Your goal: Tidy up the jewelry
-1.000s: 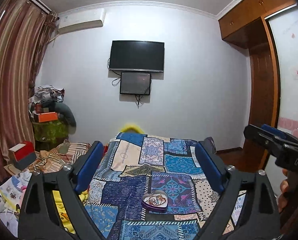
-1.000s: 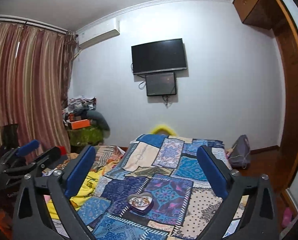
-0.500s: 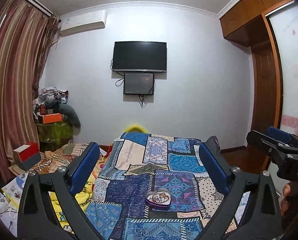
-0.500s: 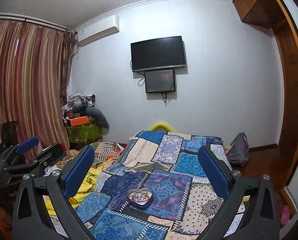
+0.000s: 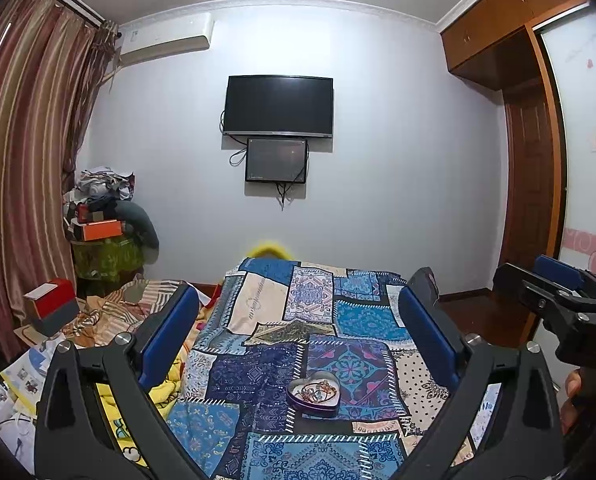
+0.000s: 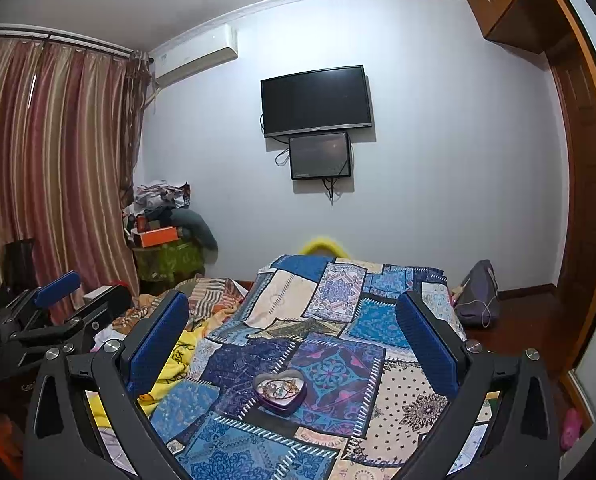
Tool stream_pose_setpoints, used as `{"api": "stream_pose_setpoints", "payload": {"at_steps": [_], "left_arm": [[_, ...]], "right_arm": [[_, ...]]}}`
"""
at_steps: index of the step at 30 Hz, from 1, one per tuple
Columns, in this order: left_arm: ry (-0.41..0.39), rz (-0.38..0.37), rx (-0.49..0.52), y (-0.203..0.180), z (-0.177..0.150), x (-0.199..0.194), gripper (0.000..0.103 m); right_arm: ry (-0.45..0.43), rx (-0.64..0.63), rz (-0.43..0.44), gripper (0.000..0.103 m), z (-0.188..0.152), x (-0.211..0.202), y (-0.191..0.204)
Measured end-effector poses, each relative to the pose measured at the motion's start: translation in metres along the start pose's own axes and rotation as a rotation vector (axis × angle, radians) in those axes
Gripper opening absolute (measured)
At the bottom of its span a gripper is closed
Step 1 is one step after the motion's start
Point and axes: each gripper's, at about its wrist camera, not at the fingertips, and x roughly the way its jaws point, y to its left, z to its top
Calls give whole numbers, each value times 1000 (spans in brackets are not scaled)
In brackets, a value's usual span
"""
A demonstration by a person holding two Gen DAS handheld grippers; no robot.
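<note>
A purple heart-shaped tin (image 5: 313, 393) with a tangle of jewelry (image 5: 313, 389) in it sits on the blue patchwork bedspread (image 5: 258, 376). It also shows in the right wrist view (image 6: 280, 393). My left gripper (image 5: 298, 336) is open and empty, held well above and short of the tin. My right gripper (image 6: 292, 336) is open and empty too, at a similar height. The right gripper shows at the right edge of the left wrist view (image 5: 557, 300). The left gripper shows at the left edge of the right wrist view (image 6: 58, 312).
A yellow blanket (image 5: 166, 384) and striped bedding (image 5: 138, 312) lie left of the spread. A red and grey box (image 5: 50, 308) and a cluttered side table (image 5: 106, 248) stand at the left. A purple bag (image 6: 477, 296) lies on the floor at the right, near a wooden wardrobe (image 5: 525, 184).
Both cameras have tilted down slightly and drawn back, so the tin sits a little lower and nearer in both views. Both grippers stay open.
</note>
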Motion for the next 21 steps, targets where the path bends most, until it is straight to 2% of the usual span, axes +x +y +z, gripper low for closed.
{"api": "stream_pose_setpoints", "payload": {"at_steps": [21], "left_arm": [[11,-12,-17,1,-1,4,101]], "right_arm": [[12,5,0,103,4,0,-2]]}}
